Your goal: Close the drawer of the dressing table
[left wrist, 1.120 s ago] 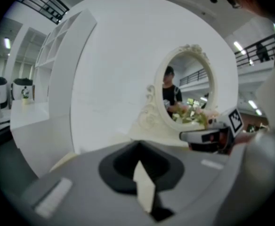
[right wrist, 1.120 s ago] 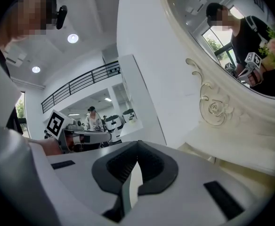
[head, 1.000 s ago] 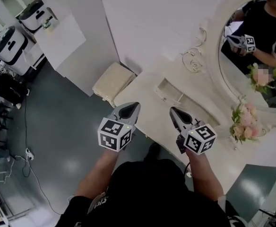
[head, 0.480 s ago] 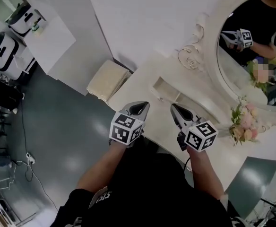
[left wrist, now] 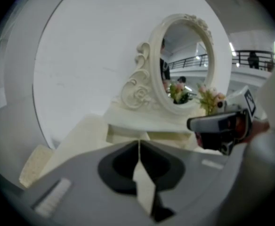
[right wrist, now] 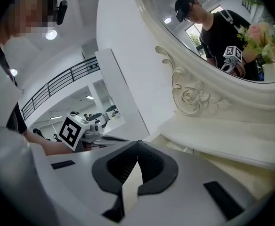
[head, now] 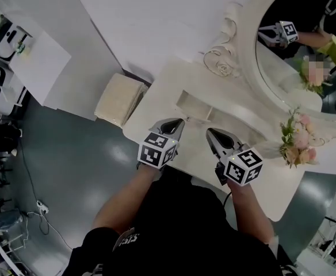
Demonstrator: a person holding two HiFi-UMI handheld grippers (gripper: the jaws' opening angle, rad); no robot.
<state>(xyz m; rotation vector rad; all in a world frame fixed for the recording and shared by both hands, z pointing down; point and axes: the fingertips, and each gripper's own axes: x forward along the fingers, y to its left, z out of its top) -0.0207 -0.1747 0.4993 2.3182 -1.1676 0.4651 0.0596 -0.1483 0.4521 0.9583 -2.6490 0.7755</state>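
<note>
Left gripper (head: 180, 121) and right gripper (head: 209, 131) hold jaws together, empty.

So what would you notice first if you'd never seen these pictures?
Most likely the big oval mirror in its curly cream frame, at the upper right of the head view on the dressing table, with pink flowers at its foot. Next, the left hand-held gripper and right hand-held gripper, both shut and empty, pointing at the small open drawer on the tabletop.
</note>
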